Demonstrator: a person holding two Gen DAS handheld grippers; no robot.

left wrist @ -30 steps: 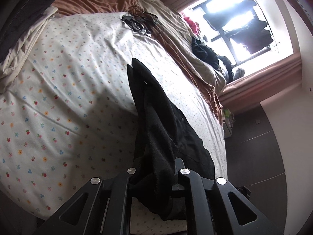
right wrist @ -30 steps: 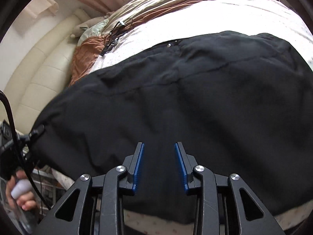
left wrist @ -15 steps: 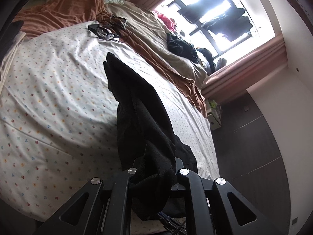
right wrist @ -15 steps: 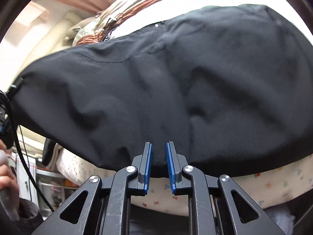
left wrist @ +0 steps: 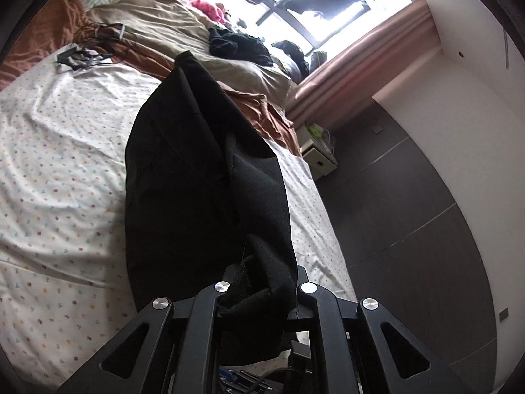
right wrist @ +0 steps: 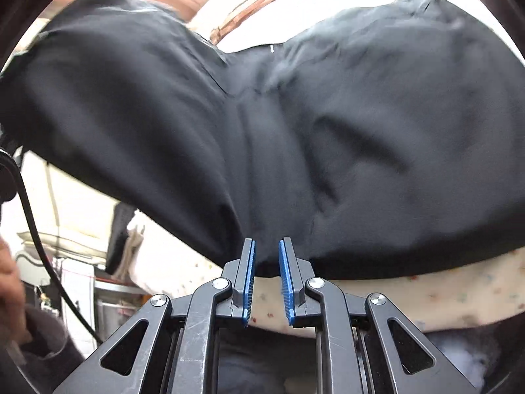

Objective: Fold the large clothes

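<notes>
- Left gripper (left wrist: pixel 261 290): black two-finger unit at the 6 o'clock edge of the left wrist view. Its jaws are clamped on a bunched edge of the large black fabric garment (left wrist: pixel 197 177).
- From that clamp the black garment rises as a hanging fold toward 12 o'clock. It hangs in front of the white bed sheet printed with small coloured flowers (left wrist: pixel 55 170).
- Right gripper (right wrist: pixel 266 271): black unit with blue ribbed pads (right wrist: pixel 250 274). The jaws have just been closing and stand narrow, with a slit between the pads. The garment's lower hem sits at the fingertips. Whether the pads pinch the hem cannot be told.
- In the right wrist view the garment fills the frame from 9 o'clock to 3 o'clock, blurred, with the sheet below it.
- At 11 o'clock in the left wrist view, tangled black cables (left wrist: pixel 88 55) lie on the bed. A bright window (left wrist: pixel 315 3) stands at 1 o'clock.
- No brand, label or legible writing is visible.
</notes>
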